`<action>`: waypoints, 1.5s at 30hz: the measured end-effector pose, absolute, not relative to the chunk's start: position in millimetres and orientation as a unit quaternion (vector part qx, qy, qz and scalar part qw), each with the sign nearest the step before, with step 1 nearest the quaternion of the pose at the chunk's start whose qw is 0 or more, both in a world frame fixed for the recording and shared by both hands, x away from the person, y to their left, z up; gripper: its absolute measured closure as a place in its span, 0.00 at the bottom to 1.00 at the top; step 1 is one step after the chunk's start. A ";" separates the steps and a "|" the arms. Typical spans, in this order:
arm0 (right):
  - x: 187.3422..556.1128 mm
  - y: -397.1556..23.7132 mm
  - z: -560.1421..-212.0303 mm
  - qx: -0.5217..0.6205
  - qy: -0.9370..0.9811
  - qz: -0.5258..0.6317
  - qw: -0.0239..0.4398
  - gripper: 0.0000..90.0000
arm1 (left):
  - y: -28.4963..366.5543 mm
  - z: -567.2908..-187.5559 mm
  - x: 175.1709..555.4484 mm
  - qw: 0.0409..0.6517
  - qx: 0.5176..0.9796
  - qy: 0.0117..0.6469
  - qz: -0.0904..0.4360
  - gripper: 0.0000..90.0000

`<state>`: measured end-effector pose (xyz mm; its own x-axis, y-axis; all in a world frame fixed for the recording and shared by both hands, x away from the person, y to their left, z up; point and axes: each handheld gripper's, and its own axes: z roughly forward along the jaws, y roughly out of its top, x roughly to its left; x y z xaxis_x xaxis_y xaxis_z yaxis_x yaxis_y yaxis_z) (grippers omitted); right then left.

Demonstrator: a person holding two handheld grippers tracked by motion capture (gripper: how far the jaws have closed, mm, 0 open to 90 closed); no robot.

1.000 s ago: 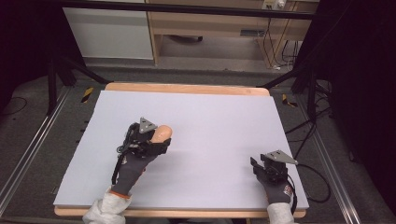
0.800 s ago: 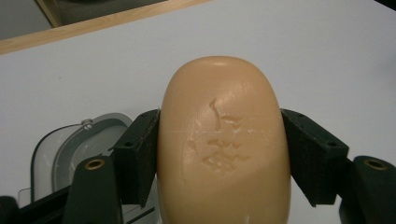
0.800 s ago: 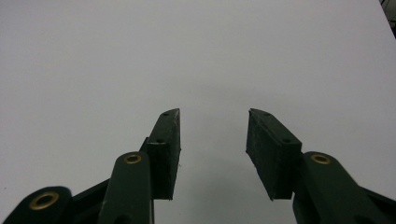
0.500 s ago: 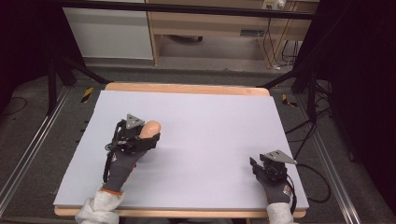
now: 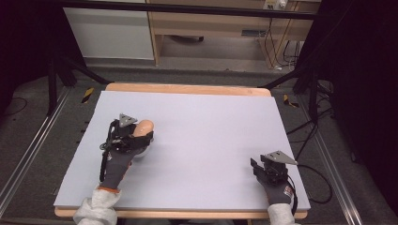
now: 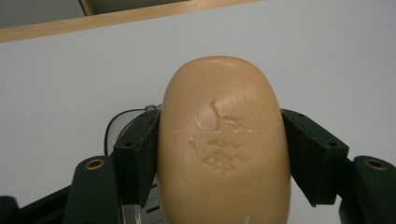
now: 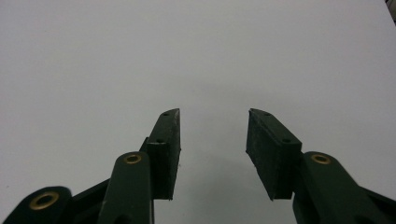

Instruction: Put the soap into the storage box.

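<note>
A tan oval bar of soap (image 5: 143, 126) with a worn stamp on its face (image 6: 224, 149) is clamped between the jaws of my left gripper (image 5: 140, 137), which presses on both of its long sides. The gripper sits over the left half of the pale mat (image 5: 206, 126), held by a gloved hand. At the mat's front right corner rests my right gripper (image 5: 256, 165). Its jaws (image 7: 212, 135) stand apart with nothing between them, only bare mat.
The mat covers a wooden table whose edge (image 5: 187, 88) shows at the back. Metal rails (image 5: 28, 154) run along the floor on both sides, cables (image 5: 305, 136) lie at the right, and a cabinet (image 5: 211, 28) stands behind.
My left gripper has carried the soap to the left and slightly toward the back. The right gripper has stayed where it was.
</note>
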<state>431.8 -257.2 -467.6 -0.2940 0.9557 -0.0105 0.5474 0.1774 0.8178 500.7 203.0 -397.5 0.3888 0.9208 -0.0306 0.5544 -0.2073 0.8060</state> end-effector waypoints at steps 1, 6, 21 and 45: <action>431.8 -257.2 -467.7 0.525 0.716 0.367 0.277 0.61 | 204.6 -399.0 501.1 0.383 0.739 0.500 0.238 0.36; 431.8 -257.3 -467.7 0.525 0.716 0.367 0.278 0.61 | 210.4 -404.3 502.4 0.382 0.735 0.508 0.237 0.36; 432.1 -256.9 -468.5 0.525 0.717 0.365 0.279 0.61 | 217.4 -415.5 510.2 0.372 0.732 0.519 0.236 0.36; 433.0 -256.7 -469.2 0.524 0.718 0.364 0.278 0.61 | 223.1 -432.6 514.1 0.354 0.732 0.533 0.233 0.35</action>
<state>433.0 -256.7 -469.2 -0.2958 0.9551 -0.0181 0.5505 0.1859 0.8139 514.1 223.1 -432.6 0.3239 0.9454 -0.0359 0.6153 -0.1817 0.7671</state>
